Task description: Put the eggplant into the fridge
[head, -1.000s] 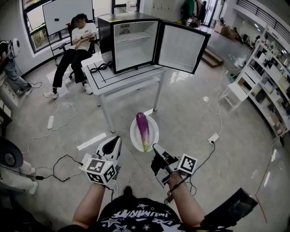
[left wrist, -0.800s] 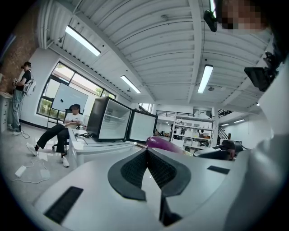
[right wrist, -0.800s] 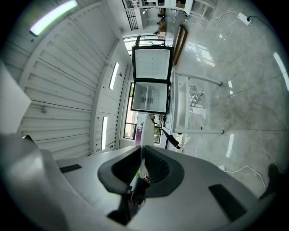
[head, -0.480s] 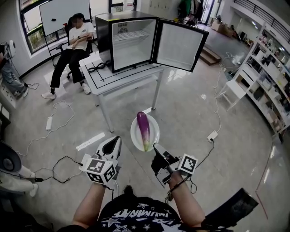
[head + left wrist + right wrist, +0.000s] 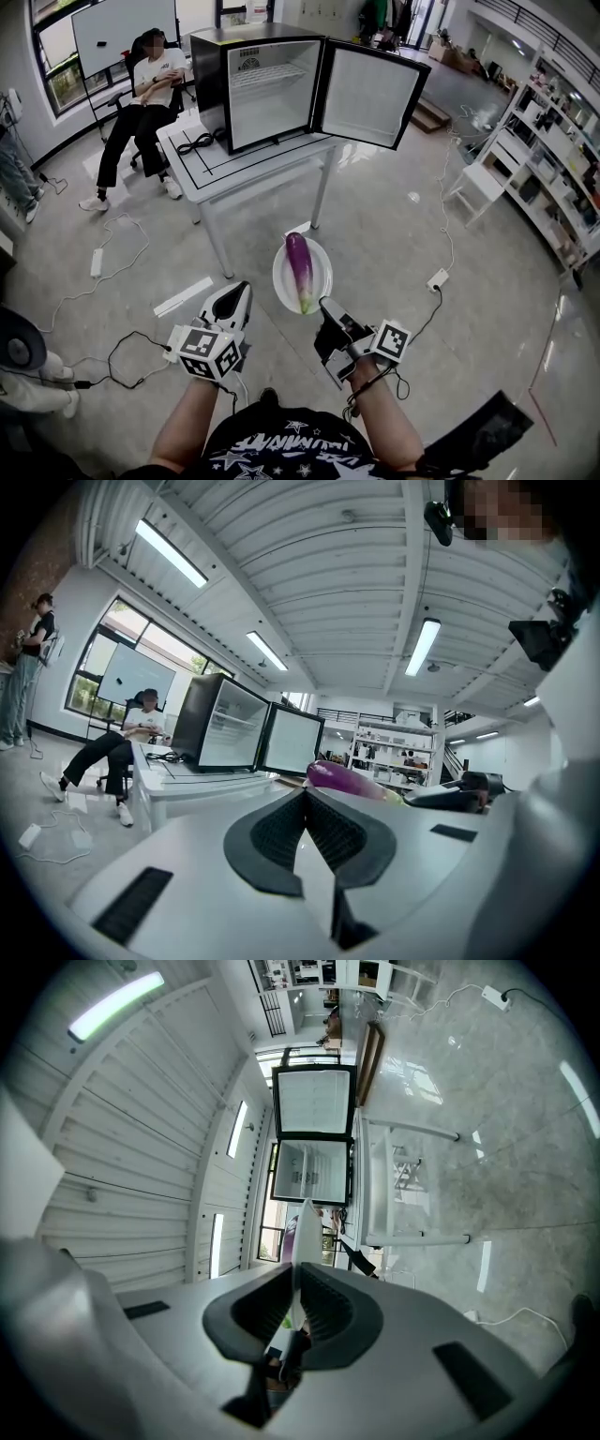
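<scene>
A purple eggplant (image 5: 299,266) lies on a white plate (image 5: 318,279), held out in the air over the floor. My right gripper (image 5: 324,306) is shut on the plate's near rim; in the right gripper view the thin plate edge (image 5: 301,1233) stands between the closed jaws. My left gripper (image 5: 236,293) hovers left of the plate, shut on nothing. From the left gripper (image 5: 302,795) view the eggplant (image 5: 349,778) shows just beyond the jaws. The small black fridge (image 5: 267,91) stands on a white table (image 5: 209,157) ahead, its door (image 5: 373,95) swung wide open to the right.
A person sits on a chair (image 5: 139,106) behind the table at the back left. Cables and a power strip (image 5: 96,262) lie on the floor at left, another strip (image 5: 437,279) at right. A white stool (image 5: 476,192) and shelving (image 5: 555,155) stand at right.
The table and fridge have drifted slightly left and nearer in the head view. Both grippers and the plate with the eggplant keep the same pose.
</scene>
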### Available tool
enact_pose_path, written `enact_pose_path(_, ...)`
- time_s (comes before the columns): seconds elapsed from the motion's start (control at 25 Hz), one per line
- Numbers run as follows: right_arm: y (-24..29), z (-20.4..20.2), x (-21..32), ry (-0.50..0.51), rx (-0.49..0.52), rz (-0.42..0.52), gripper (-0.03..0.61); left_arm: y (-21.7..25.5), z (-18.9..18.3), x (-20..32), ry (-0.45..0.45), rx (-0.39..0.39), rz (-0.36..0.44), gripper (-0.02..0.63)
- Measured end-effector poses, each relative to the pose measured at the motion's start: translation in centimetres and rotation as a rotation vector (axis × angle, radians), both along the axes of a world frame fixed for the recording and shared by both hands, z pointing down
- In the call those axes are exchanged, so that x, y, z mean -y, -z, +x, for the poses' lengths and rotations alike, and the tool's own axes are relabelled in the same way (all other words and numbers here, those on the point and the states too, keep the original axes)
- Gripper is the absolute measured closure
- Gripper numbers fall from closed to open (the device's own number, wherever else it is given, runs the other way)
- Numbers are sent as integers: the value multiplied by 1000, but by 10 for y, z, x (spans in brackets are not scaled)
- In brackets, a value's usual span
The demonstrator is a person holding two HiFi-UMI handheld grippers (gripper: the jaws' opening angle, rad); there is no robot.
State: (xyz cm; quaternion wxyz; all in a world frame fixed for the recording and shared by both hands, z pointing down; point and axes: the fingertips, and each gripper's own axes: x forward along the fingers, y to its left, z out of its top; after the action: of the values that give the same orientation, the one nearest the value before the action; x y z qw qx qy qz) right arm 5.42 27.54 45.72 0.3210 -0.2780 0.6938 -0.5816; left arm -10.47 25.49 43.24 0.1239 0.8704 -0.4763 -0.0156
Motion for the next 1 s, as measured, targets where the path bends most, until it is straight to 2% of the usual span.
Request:
enact_pose_path(0.32, -8, -3, 15, -34, -2, 0, 557, -9, -7, 16, -29, -10, -8, 604)
enact_pose_path(0.6, -16, -1, 23, -28, 4, -9, 557, -24, -9, 19, -15, -7, -33, 604)
enact_pose_path(1.0, -20, 16, 113, 39, 38, -26, 557, -22, 4, 93, 55, 28, -49, 604)
